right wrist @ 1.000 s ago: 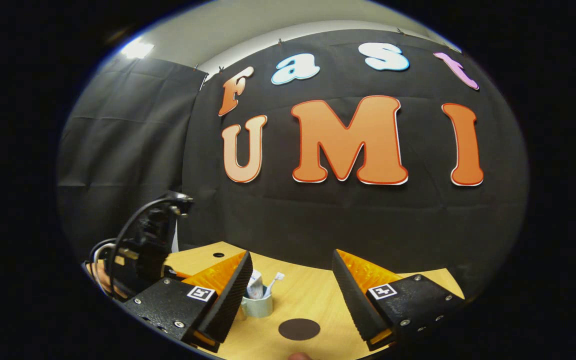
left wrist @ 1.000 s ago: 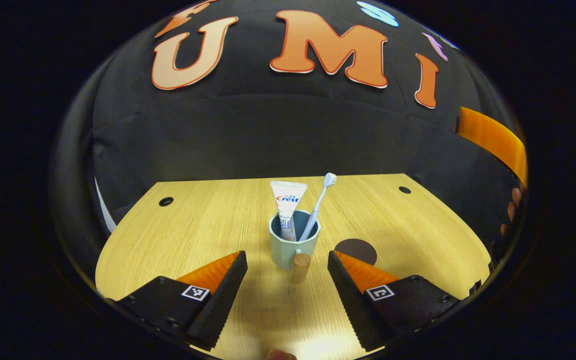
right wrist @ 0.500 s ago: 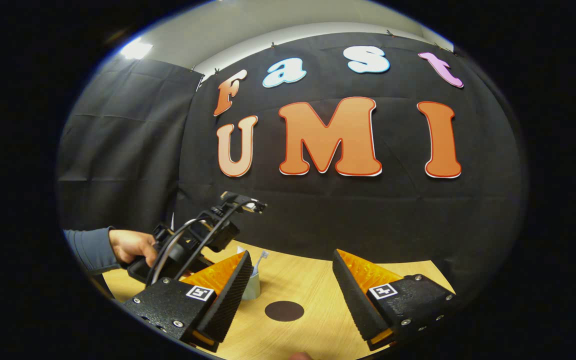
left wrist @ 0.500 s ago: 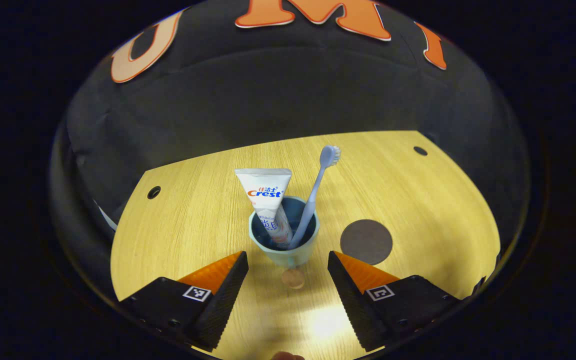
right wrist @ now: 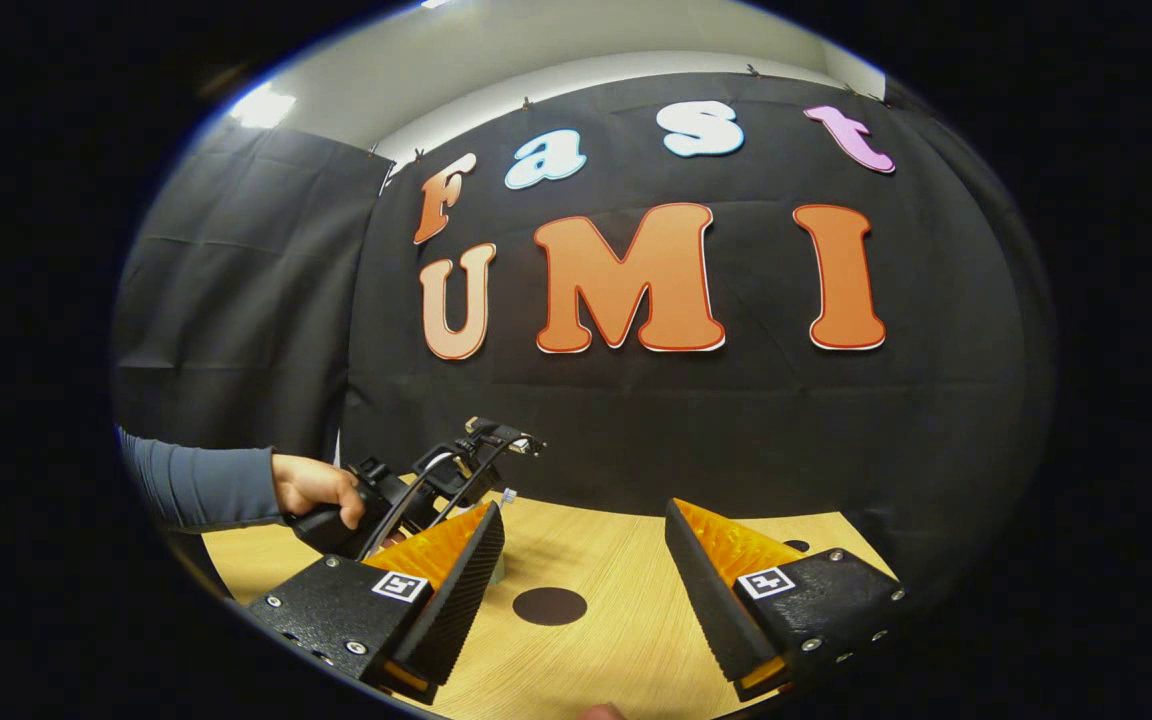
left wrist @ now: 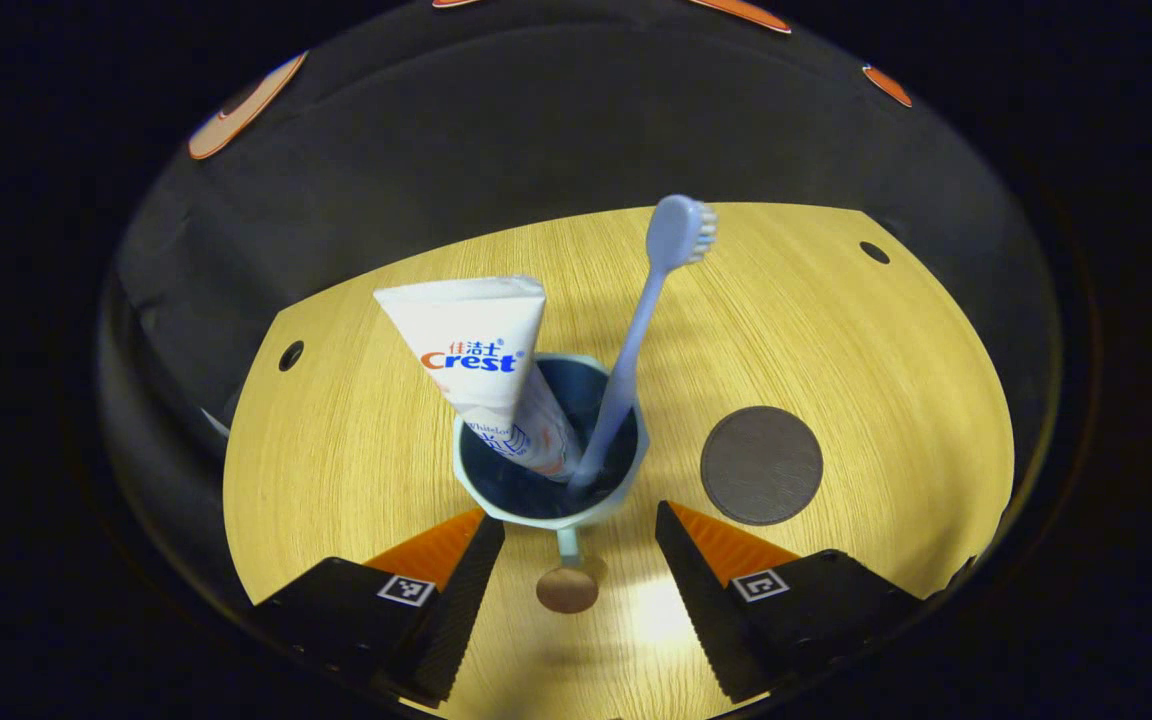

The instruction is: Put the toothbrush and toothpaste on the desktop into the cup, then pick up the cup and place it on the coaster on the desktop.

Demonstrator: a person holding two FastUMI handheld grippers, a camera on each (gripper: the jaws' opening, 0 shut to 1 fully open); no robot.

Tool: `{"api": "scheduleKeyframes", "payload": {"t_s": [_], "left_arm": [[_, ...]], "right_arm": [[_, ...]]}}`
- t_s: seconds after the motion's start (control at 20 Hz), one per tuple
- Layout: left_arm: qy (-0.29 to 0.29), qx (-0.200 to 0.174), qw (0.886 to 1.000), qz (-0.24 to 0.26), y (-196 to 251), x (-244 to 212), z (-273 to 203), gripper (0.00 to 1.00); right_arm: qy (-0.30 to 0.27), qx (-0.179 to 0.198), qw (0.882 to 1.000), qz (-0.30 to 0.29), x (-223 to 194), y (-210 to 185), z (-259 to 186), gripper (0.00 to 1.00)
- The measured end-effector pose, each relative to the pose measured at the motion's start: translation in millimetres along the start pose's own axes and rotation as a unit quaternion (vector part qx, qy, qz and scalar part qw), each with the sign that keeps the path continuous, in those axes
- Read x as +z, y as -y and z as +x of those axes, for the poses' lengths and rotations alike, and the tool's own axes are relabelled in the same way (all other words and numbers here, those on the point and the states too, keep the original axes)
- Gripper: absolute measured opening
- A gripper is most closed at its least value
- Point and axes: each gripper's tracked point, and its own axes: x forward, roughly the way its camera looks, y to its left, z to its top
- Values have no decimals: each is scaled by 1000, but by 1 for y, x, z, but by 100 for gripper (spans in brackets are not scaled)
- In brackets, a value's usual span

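Currently, scene status as seen from beside the booth:

Cup [left wrist: 546,500]: upright on the worktop [left wrist: 356,470], seen from above in the left gripper view; its handle [left wrist: 568,585] points toward the camera.
Toothpaste [left wrist: 481,360]: standing in the cup, leaning to the left, flat end up.
Toothbrush [left wrist: 641,330]: standing in the cup beside the toothpaste, leaning right, bristle head up.
Coaster [left wrist: 761,465]: dark round disc flat on the worktop, near the cup on its right, not touching it.
Left gripper [left wrist: 576,590]: jaws spread wide, one finger either side of the cup handle, neither finger pressing on it.
Right gripper [right wrist: 586,600]: jaws spread wide, holding nothing, raised over the worktop with the coaster [right wrist: 549,606] between the fingers farther off.
Person's hand [right wrist: 311,487]: grips the left gripper's body, sleeve reaching in from the left of the right gripper view.
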Motion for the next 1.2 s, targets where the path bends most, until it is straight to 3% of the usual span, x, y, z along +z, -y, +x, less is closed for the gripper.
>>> {"api": "scheduleKeyframes", "payload": {"t_s": [0.15,0.3,0.4,0.45,0.85,0.9,1.2], "left_arm": [[-5,6,1000,-2,-2,2,2,76],[-11,4,1000,-5,1,-3,0,70],[-15,0,1000,-14,5,-2,-2,57],[-14,-2,1000,-13,8,1,-1,34],[7,-32,999,-39,13,-3,2,23],[9,-34,998,-44,13,-1,3,23],[27,-47,997,-50,15,7,1,23]], "right_arm": [[-7,-5,1000,6,-9,3,-3,97],[-14,1,1000,25,-18,1,-3,97],[-18,-1,999,30,-19,2,-2,97],[-17,-2,999,30,-18,4,-1,100],[-11,-17,999,25,-19,18,-9,96],[-10,-16,999,27,-18,18,-10,100],[-6,-30,999,26,-16,25,-19,97]]}}
